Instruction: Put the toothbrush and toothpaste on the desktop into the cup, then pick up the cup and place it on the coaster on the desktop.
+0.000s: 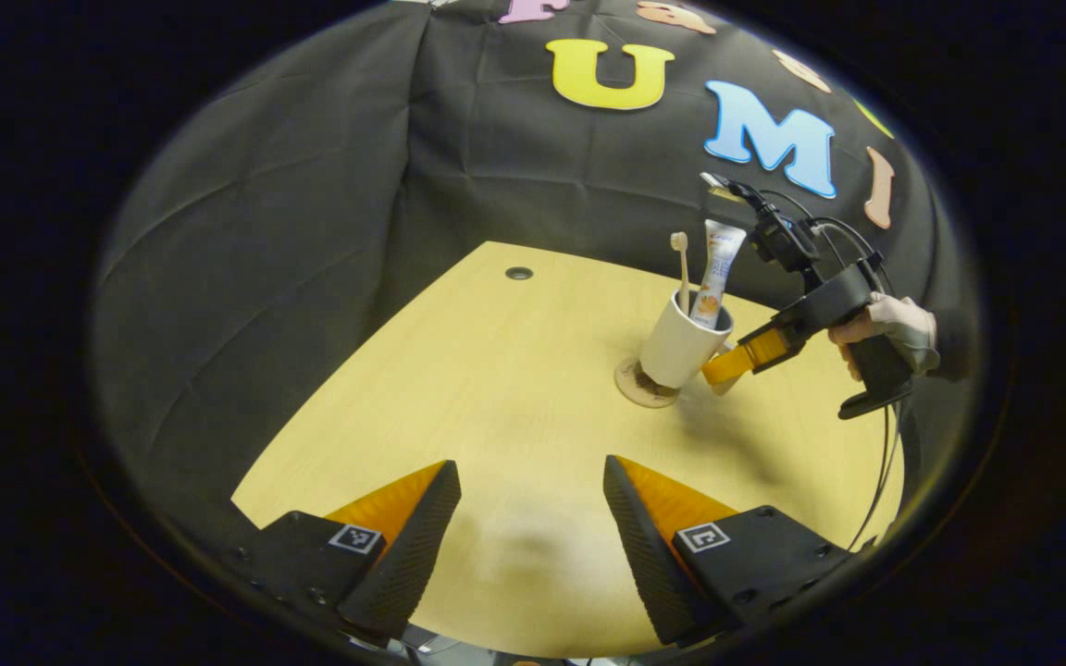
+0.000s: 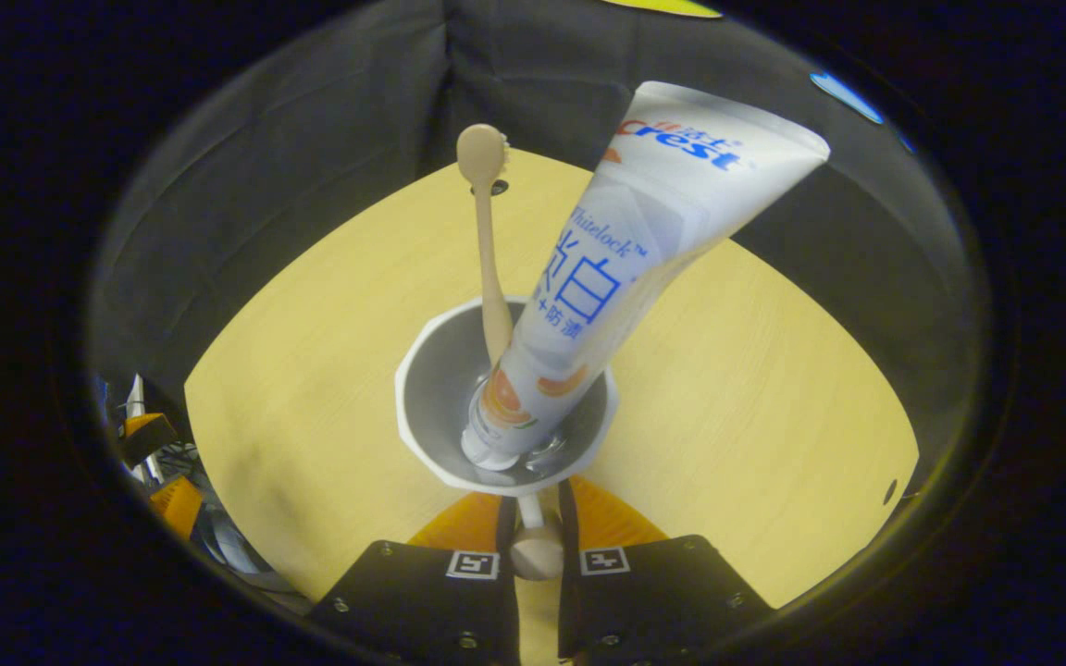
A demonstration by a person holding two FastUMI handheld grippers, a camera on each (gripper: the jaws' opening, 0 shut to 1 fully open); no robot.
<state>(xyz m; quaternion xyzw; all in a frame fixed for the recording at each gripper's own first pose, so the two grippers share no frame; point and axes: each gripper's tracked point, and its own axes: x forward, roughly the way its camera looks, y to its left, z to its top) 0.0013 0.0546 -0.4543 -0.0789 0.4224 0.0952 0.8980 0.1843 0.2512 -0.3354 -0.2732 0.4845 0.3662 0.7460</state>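
Note:
In the left gripper view a white cup [image 1: 679, 350] leans to the right over a round cork coaster [image 1: 637, 388], its base at the coaster's right part. A beige toothbrush [image 1: 681, 268] and a white toothpaste tube [image 1: 720, 264] stand in the cup. The right gripper [image 1: 725, 363], held by a hand [image 1: 894, 324], grips the cup's handle from the right. From above, the right gripper view has the cup [image 2: 415, 407], toothbrush [image 2: 489, 250] and toothpaste [image 2: 635, 250], with my right gripper [image 2: 538, 520] shut on the cup handle [image 2: 536, 553]. My left gripper [image 1: 533, 481] hangs open over the near desk, holding nothing.
The yellow wooden desktop [image 1: 459, 388] has a cable hole [image 1: 519, 273] at the back. Black cloth walls surround it closely. Cables [image 1: 885, 462] trail down from the right gripper. The left gripper's orange fingers [image 2: 158, 467] show beyond the desk's edge.

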